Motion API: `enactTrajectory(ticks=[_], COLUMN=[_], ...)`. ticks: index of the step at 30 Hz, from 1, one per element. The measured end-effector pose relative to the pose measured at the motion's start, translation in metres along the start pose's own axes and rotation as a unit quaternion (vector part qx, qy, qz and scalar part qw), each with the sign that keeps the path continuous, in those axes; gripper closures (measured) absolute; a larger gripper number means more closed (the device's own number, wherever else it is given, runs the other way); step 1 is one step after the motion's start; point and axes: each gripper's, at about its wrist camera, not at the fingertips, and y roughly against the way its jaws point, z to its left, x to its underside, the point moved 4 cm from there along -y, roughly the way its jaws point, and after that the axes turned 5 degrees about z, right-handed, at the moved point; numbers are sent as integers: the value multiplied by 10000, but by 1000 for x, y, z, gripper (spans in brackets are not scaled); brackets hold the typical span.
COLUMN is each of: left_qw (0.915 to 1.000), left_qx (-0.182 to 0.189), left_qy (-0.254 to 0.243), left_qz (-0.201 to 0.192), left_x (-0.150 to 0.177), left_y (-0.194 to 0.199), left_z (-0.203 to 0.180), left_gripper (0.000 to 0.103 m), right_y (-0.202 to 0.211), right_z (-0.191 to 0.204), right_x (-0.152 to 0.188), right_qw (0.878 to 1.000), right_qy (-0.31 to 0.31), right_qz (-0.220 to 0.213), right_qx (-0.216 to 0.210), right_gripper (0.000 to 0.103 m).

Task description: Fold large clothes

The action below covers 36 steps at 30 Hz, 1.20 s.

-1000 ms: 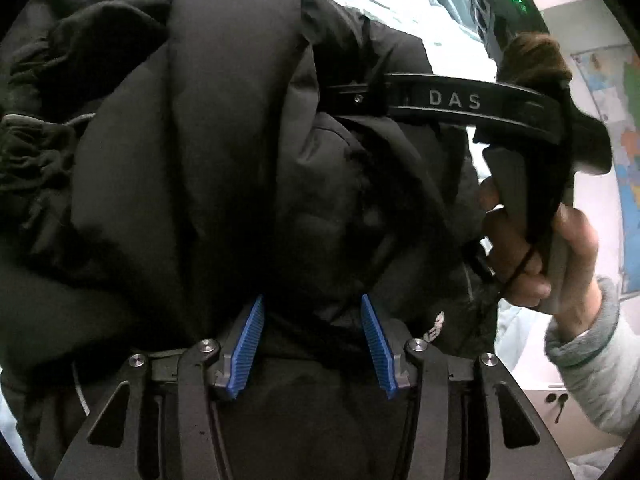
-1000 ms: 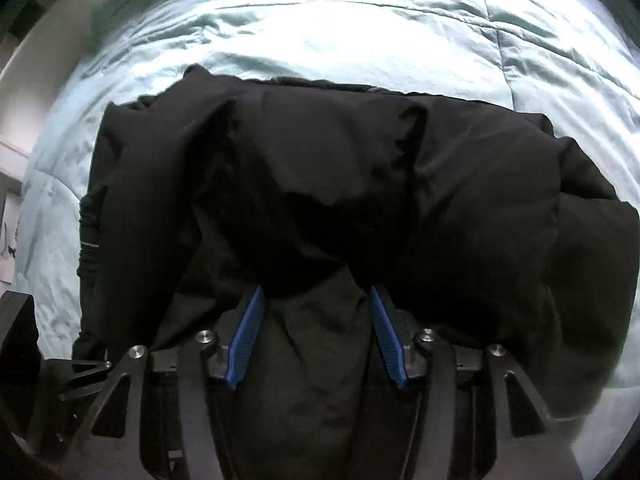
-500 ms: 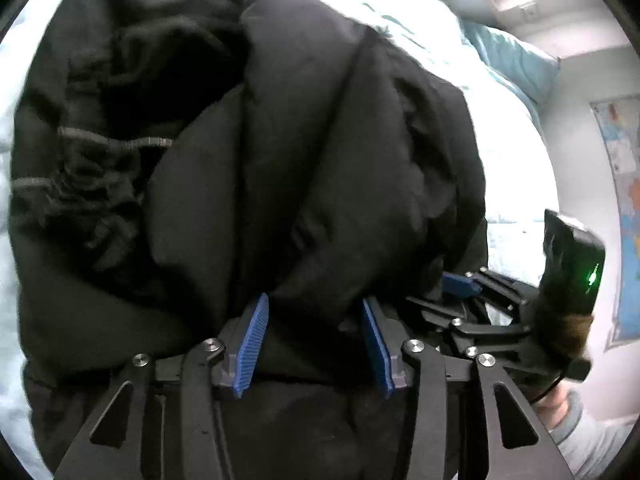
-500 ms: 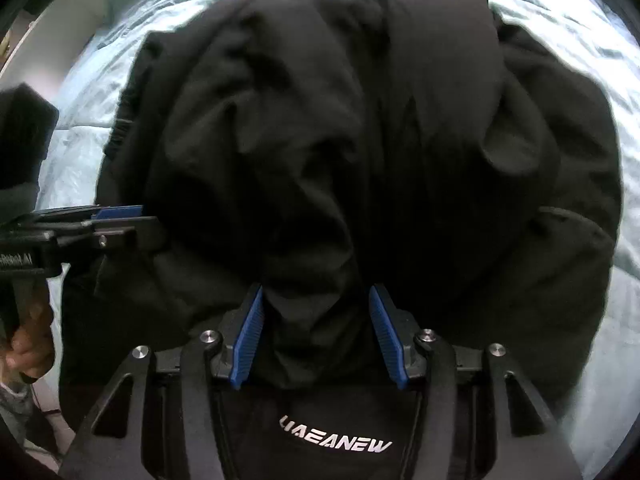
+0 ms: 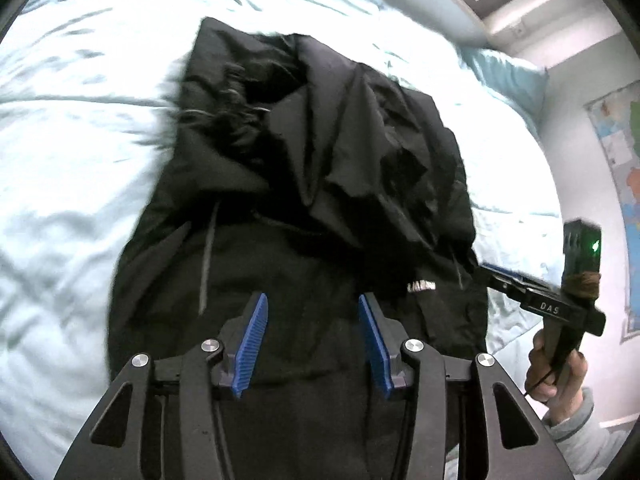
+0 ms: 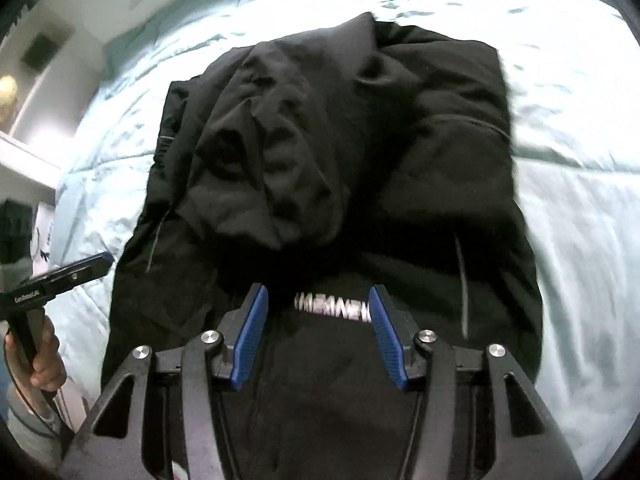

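A large black padded jacket [image 5: 320, 180] lies folded on a pale blue bed [image 5: 60, 160], its upper layer turned over the lower part. A white logo [image 6: 332, 310] shows on the lower part. My left gripper [image 5: 310, 300] hovers above the near end of the jacket [image 6: 340, 140], its blue pads apart and pinching no fabric. My right gripper [image 6: 318, 294] hangs over the logo the same way, open. Each gripper also shows in the other's view: the right gripper [image 5: 490, 270] by the jacket's right edge, the left gripper [image 6: 105, 259] off its left edge.
The quilt [image 6: 580, 220] spreads on all sides of the jacket. A blue pillow [image 5: 508, 76] lies at the far right by the wall, where a map [image 5: 624, 160] hangs. A person's hands [image 5: 556, 372] [image 6: 44, 360] hold the gripper handles. A white shelf [image 6: 24, 152] stands at the left.
Both grippers have let go of the bunched fabric and drawn back and up. The jacket now lies farther off, folded over, with its logo in view.
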Motion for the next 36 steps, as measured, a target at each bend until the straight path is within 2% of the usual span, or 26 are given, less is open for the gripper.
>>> enactTrajectory(ticks=[3,9,11,16,19,21,23,27,30,32,36], left_qw=[9997,9975,9966,9953,9944,9937,9911,9826,9763,9729,9708], left_qx=[-49,-67,-58,-390,-466,-382,-247,-34,134,83,14], left_qy=[165,581,676,697,831,975,1270,1856,2151,2267,2323], left_qz=[-198,-406,-467,-548,-450,-389,-305,-48,206,443,604], left_x=[26,68,79,109,127,139,154,181,199,210,226], left_y=[19,52,60,76,79,78,77,69,58,49,37], left_z=[2,38,43,51,63,74,91,120,134,141,145], left_gripper=[54,54,54,54,54,54,54,54,54,54,53], right_y=[20,47,57,72,73,70,66,53,49,47,41], right_z=[-8,-30,-36,-53,-67,-78,-88,-111,-119,-125,-132], right_x=[30,77,89,117,138,155,169,200,216,225,239], right_qw=[9997,9986,9980,9971,9964,9952,9936,9887,9871,9859,9836], right_qy=[-195,-477,-582,-716,-793,-896,-1025,-1376,-1411,-1428,-1493], right_qz=[-132,-202,-237,-206,-94,8,136,481,605,710,831], right_qx=[-62,81,-2,152,272,391,445,354,458,514,574], right_gripper=[47,47,47,47,46,40,39,39,39,39,39])
